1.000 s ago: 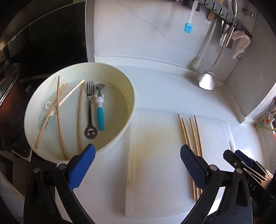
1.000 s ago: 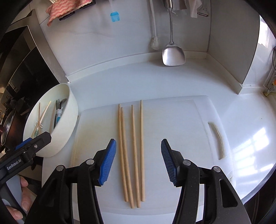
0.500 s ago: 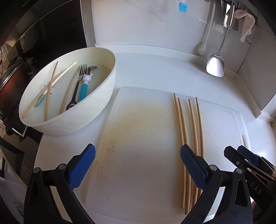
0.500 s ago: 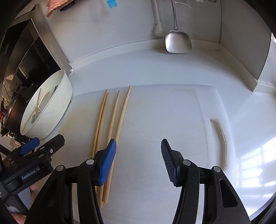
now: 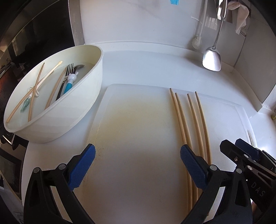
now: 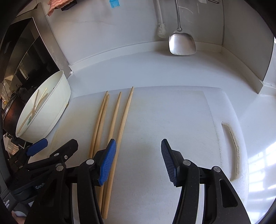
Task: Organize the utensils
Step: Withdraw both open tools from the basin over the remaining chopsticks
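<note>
Both tools (image 5: 138, 163) (image 6: 138, 158) lower and nearer the cutting board (image 5: 138, 129), chopsticks (image 6: 110, 129) now leftward.

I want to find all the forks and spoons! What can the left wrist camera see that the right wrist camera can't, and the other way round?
Only the left wrist view shows the fork and the blue-handled utensil inside the white bowl, plus the left gripper with its jaws open.

Only the right wrist view shows the cutting board's handle slot and the pink cloth, plus the right gripper's open jaws.

Both show the four chopsticks on the cutting board, the bowl, and the hanging metal spatula.
</note>
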`<state>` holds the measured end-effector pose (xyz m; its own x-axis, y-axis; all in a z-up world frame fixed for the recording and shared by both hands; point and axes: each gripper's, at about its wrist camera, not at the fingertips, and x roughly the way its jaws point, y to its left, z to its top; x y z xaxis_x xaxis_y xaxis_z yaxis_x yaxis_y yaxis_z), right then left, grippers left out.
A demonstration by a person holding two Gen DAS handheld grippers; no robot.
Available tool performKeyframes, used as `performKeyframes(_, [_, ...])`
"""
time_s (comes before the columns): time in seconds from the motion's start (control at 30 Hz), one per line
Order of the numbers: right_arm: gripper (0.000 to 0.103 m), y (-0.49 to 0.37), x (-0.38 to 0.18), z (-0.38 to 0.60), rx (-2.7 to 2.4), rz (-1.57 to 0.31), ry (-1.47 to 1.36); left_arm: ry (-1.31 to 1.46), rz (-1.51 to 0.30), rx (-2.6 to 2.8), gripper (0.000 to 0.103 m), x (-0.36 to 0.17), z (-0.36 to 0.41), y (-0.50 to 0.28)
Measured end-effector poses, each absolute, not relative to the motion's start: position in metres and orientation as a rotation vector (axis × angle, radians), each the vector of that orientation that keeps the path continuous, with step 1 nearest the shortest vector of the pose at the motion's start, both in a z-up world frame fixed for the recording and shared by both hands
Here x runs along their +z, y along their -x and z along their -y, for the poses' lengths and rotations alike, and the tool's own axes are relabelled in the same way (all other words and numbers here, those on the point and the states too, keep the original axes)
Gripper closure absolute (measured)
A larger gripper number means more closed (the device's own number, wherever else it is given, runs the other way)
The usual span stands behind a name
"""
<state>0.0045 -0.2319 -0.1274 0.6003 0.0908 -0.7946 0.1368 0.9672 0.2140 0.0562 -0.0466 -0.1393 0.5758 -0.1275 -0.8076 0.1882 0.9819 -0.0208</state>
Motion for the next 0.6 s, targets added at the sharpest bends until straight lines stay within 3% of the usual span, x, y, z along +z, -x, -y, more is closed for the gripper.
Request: performKeyframes(0.6, [0.051,-0.014,-0.139,0.213,0.002,-0.979,-0.153,-0.061,-0.916,-0.134,0.006,-0.148,0.037,-0.057])
